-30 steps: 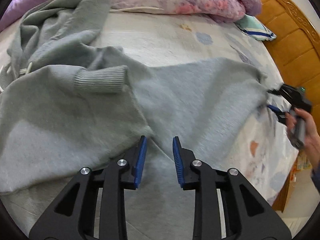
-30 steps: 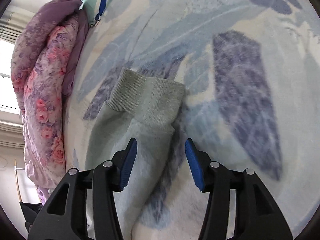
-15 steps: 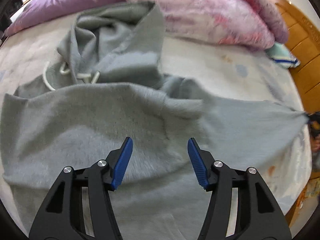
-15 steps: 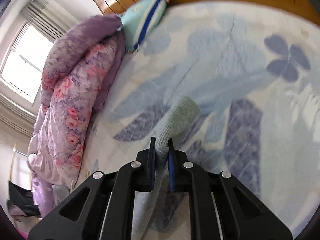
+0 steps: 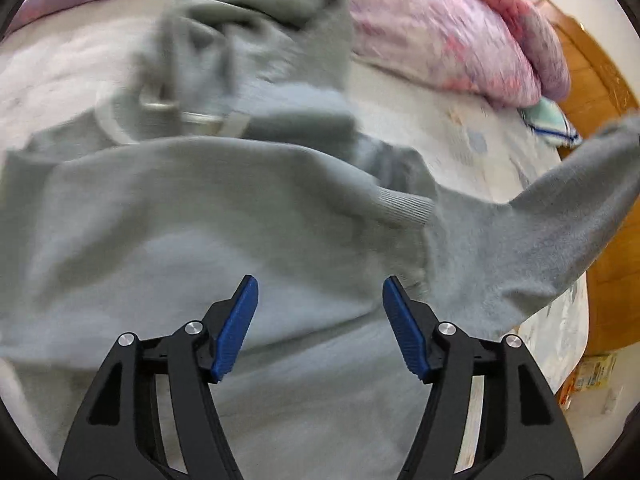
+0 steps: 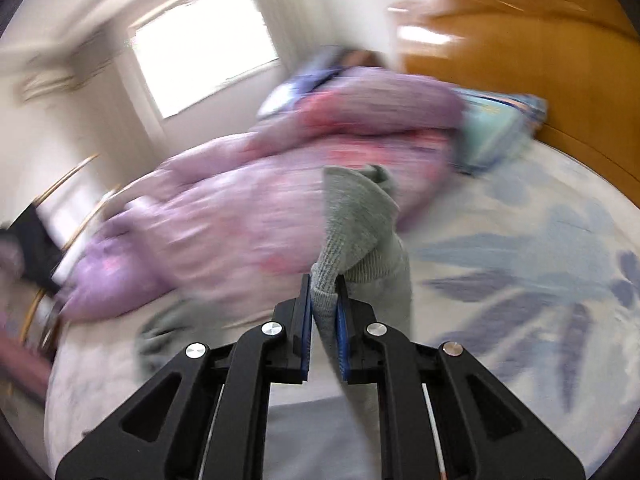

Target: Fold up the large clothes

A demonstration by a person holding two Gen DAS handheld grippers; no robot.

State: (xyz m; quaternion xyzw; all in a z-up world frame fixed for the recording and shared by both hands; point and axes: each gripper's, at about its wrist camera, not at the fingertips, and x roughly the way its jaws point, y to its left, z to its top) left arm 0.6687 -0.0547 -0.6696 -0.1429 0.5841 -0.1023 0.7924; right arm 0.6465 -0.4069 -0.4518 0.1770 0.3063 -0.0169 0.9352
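A grey hooded sweatshirt (image 5: 172, 240) lies spread on the bed, hood and white drawstrings (image 5: 192, 114) at the far side. One sleeve is folded across the body, its ribbed cuff (image 5: 404, 204) near the middle. My left gripper (image 5: 320, 322) is open and empty just above the sweatshirt's body. The other sleeve (image 5: 560, 220) is lifted off the bed at the right. My right gripper (image 6: 324, 320) is shut on that sleeve's ribbed cuff (image 6: 352, 224) and holds it above the bed.
A pink and purple floral quilt (image 5: 452, 32) (image 6: 256, 216) is bunched along the far side of the bed. A teal pillow (image 6: 496, 128) lies by the wooden headboard (image 6: 540, 60). The floral bedsheet (image 6: 520, 256) lies under everything. A window (image 6: 204, 44) is behind.
My right gripper shut on the sleeve cuff and lifted it up off the bed. My left gripper opened wider and moved over the sweatshirt's body.
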